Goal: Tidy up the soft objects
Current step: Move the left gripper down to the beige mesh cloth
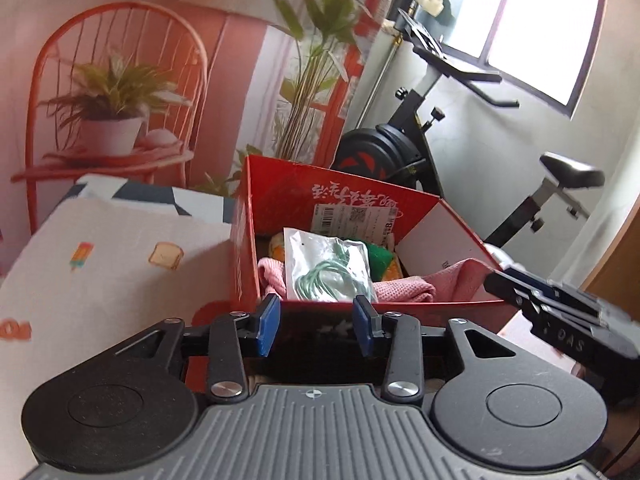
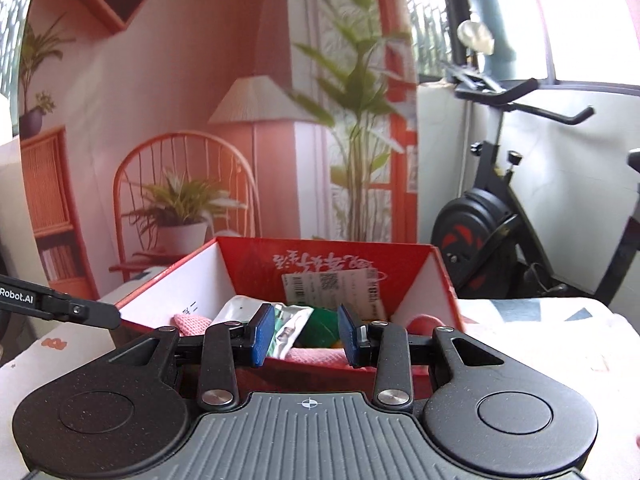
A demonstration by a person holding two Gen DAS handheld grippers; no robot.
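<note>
Tongs: we are holding left tongs [image 1: 316, 326] and right tongs [image 2: 306, 334] agape, both empty.
Box [image 1: 448, 216]: sitting just ahead of both.
Pouch [image 1: 328, 264]: slippery, light; pinching an edge.
Cloth [image 1: 400, 290]: limp, bunching easily.

Red box [image 1: 244, 240] holds pink cloth [image 1: 400, 290]; blue-padded claws; white tablecloth [image 1: 100, 272] printed with toast.

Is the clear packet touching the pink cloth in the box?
Touching. The left wrist view shows the packet lying on the pink cloth, overlapping it with no gap.

Red box [image 1: 244, 248] on patterned bedsheet [image 1: 104, 272]
</note>
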